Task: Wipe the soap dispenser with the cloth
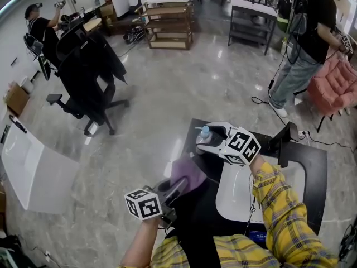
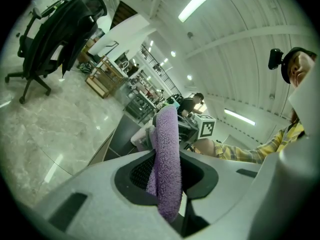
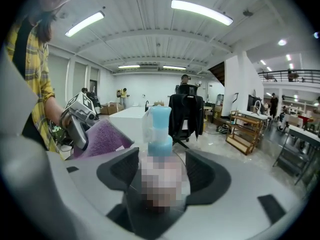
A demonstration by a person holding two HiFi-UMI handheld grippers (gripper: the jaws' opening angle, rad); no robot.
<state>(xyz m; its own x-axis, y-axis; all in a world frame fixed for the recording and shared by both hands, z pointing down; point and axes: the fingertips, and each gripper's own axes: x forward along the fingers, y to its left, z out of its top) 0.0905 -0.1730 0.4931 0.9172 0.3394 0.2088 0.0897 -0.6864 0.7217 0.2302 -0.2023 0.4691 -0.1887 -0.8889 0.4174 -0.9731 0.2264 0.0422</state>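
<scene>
Between our two grippers there is little room: the cloth [image 1: 187, 175] gripped in our left gripper [image 1: 177, 187] hangs just beside the soap dispenser [image 1: 204, 134] clamped in our right gripper [image 1: 204, 142]. Both are raised about the left edge of the counter [image 1: 315, 166]. To their right the white basin [image 1: 240, 197] lies open, and a black upright fitting [image 1: 287, 144] stands on the counter beyond it. To the left and ahead the floor [image 1: 167, 94] is open. The office chair [image 1: 83, 88] draped with a black jacket and a white panel [image 1: 33, 172] stand well apart from us.
</scene>
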